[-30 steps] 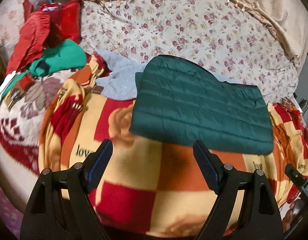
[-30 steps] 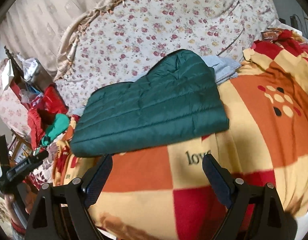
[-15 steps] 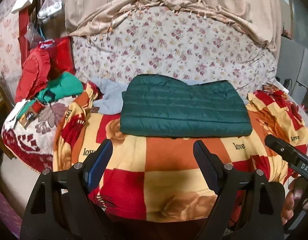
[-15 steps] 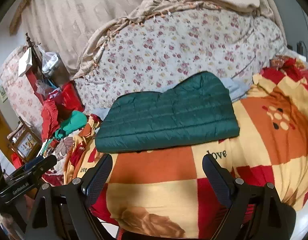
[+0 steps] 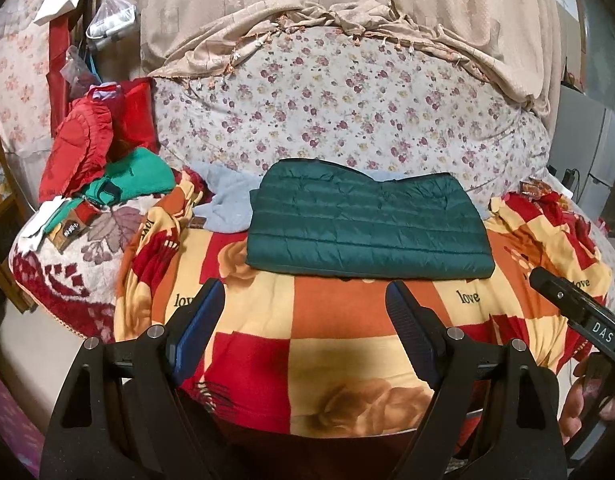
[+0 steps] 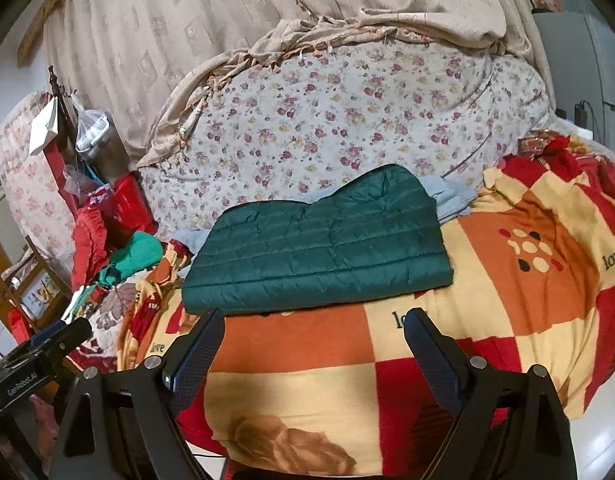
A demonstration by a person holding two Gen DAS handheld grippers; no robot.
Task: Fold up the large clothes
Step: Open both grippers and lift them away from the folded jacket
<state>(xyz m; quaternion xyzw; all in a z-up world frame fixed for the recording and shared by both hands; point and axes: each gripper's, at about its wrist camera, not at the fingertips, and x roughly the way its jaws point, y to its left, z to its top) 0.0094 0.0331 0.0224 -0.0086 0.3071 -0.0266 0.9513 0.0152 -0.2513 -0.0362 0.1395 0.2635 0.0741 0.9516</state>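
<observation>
From the left wrist view, the left tool (image 5: 305, 304) hangs spread wide and empty over the checked blanket (image 5: 331, 332), while the green quilted jacket (image 5: 367, 224) lies folded flat on the bed just beyond its fingertips, a pale blue garment (image 5: 227, 200) peeking out behind and red and green clothes (image 5: 107, 160) heaped at far left. Over to the right wrist view: the right tool (image 6: 313, 328) is likewise released, gripping nothing, its left finger (image 6: 199, 344) close to the folded jacket's (image 6: 319, 248) near edge.
</observation>
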